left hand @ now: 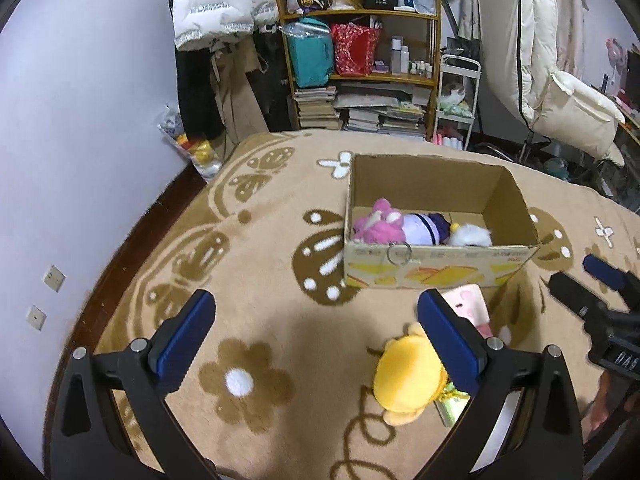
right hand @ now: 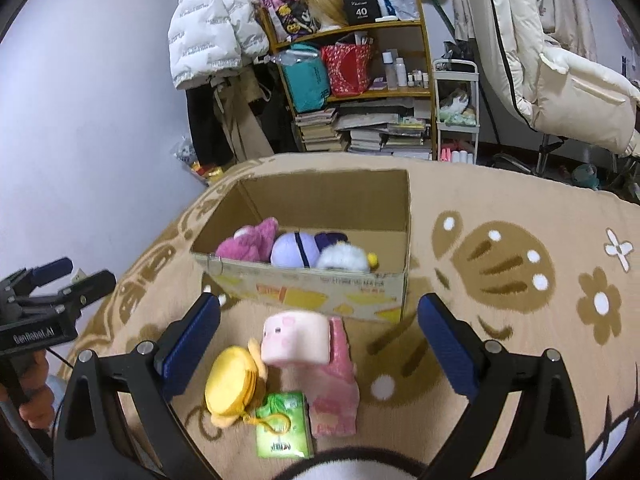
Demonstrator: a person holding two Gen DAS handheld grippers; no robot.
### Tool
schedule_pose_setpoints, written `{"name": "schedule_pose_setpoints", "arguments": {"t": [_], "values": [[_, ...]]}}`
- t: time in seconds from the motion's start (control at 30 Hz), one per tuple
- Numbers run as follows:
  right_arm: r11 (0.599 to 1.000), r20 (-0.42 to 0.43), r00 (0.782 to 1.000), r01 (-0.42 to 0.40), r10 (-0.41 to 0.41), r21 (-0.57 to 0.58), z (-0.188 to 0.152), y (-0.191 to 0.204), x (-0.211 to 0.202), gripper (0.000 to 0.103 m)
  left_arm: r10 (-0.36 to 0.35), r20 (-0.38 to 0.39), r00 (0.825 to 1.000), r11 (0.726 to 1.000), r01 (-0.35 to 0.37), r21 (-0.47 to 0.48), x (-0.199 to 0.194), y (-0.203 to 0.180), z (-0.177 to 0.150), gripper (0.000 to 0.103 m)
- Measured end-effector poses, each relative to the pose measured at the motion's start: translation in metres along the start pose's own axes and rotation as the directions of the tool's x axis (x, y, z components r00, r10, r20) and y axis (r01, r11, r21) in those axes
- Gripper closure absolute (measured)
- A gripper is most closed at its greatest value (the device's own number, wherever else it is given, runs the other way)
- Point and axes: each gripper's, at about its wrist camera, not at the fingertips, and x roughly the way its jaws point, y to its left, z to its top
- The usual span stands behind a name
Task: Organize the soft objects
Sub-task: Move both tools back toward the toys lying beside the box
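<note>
Your left gripper and right gripper both hang with jaws apart, empty. The round yellow plush toy lies on the tan patterned blanket, just before the open cardboard box.

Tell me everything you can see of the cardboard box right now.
The cardboard box is a plain brown open-topped carton with yellow and orange print on its near wall. It sits upright on the patterned blanket. Along its near side lie a pink plush, a lilac plush and a white fluffy toy; the rest is bare. A metal ring hangs over the near rim.
</note>
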Motion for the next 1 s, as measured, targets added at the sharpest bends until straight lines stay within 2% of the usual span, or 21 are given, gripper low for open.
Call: {"name": "schedule_pose_setpoints", "arguments": {"t": [0.23,0.53,0.73,1.0], "values": [[0.998,-0.046,0.999,0.023,-0.026,-0.062,-0.017,0.006,0.004,0.0,-0.008,-0.035,0.999,1.0,0.008,0.006,0.002,-0.006,-0.012,0.003],[0.998,-0.117,0.993,0.022,-0.028,-0.056,-0.037,0.003,0.02,0.0,-0.021,-0.11,0.994,0.999,0.026,0.044,0.02,-0.014,-0.019,0.003],[0.999,-0.179,0.984,0.016,-0.024,-0.047,-0.05,0.003,0.037,0.0,-0.039,-0.169,0.985,0.997,0.049,0.056,0.038,-0.023,-0.021,0.003],[0.997,-0.275,0.961,0.01,-0.032,-0.082,-0.065,0.01,0.063,0.0,-0.078,-0.258,0.963,0.992,0.102,0.08,0.064,-0.042,-0.026,0.003]]}}
